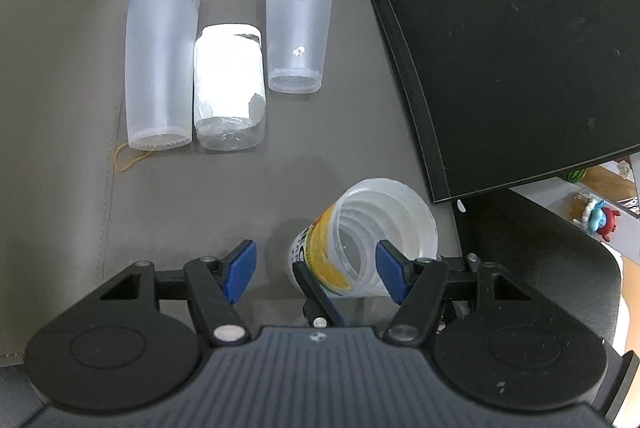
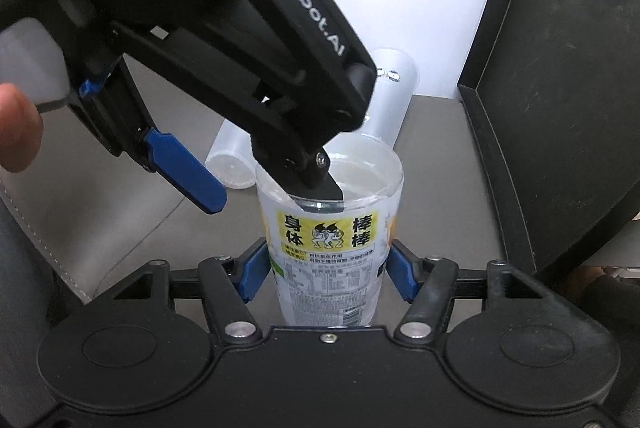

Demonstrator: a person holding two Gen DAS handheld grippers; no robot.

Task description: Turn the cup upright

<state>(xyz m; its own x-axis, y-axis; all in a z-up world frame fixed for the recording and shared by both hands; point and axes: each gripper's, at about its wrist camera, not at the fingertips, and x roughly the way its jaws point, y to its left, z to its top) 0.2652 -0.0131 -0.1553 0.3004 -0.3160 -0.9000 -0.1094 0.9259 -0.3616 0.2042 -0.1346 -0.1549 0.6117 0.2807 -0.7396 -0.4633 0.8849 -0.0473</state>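
A clear ribbed cup with a yellow label [image 1: 362, 240] stands upright with its mouth up on the grey mat [image 1: 224, 196]. My right gripper [image 2: 328, 270] is shut on the labelled cup [image 2: 328, 244] at its lower half. My left gripper [image 1: 316, 270] is open above the cup; one blue finger [image 1: 390, 274] dips inside the cup's mouth and the other [image 1: 240, 270] is outside to the left. The right wrist view shows the left gripper's finger [image 2: 320, 184] inside the rim.
Two frosted tall cups [image 1: 162, 52] [image 1: 298, 20] and a white-labelled clear cup [image 1: 230, 88] lie on their sides at the back of the mat. A black tray [image 1: 512, 40] stands at the right. A yellow rubber band [image 1: 128, 158] lies at the mat's left edge.
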